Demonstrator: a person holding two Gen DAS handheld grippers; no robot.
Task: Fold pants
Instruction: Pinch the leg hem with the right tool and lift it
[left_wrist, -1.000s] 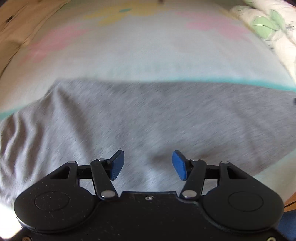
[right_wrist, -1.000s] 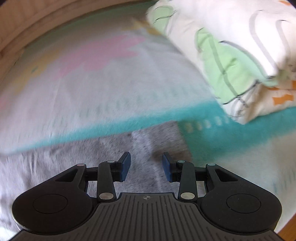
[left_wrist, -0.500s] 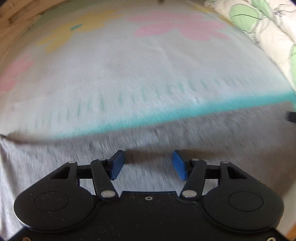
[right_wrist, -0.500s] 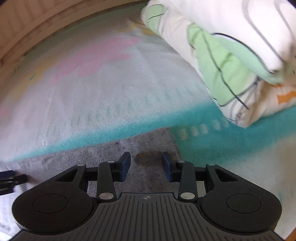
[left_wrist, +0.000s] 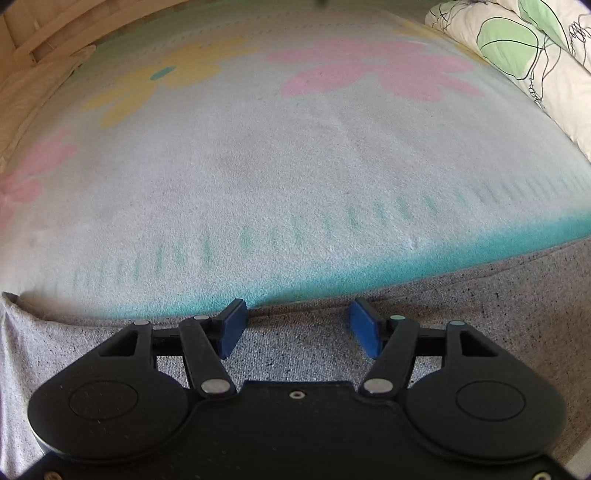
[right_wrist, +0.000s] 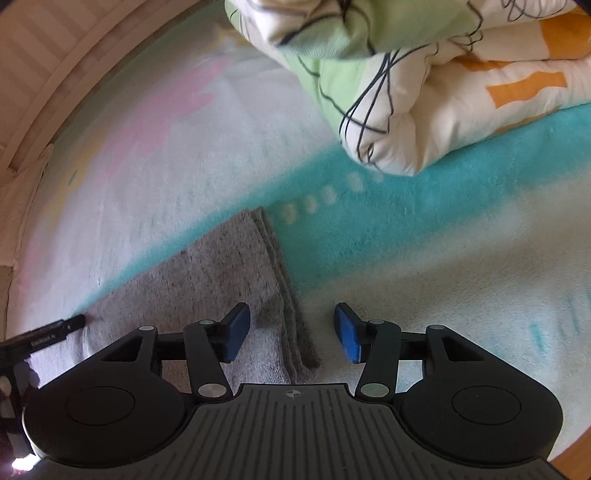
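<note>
Grey pants (left_wrist: 480, 306) lie flat on a flowered blanket (left_wrist: 295, 166) on a bed. In the left wrist view my left gripper (left_wrist: 297, 326) is open and empty, low over the pants' far edge, which runs along the blanket's teal stripe. In the right wrist view my right gripper (right_wrist: 291, 330) is open and empty, straddling the layered end hem of the pants (right_wrist: 236, 273). The tip of the left gripper (right_wrist: 48, 334) shows at the left edge of that view.
A folded duvet with green and orange print (right_wrist: 424, 74) lies on the blanket just beyond the pants' end; it also shows in the left wrist view (left_wrist: 528, 55). A wooden bed frame (left_wrist: 33, 48) borders the far left.
Both grippers moved forward to the pants' edges and stayed open. The left one now sits at the far edge; the right one shifted right onto the end hem.
</note>
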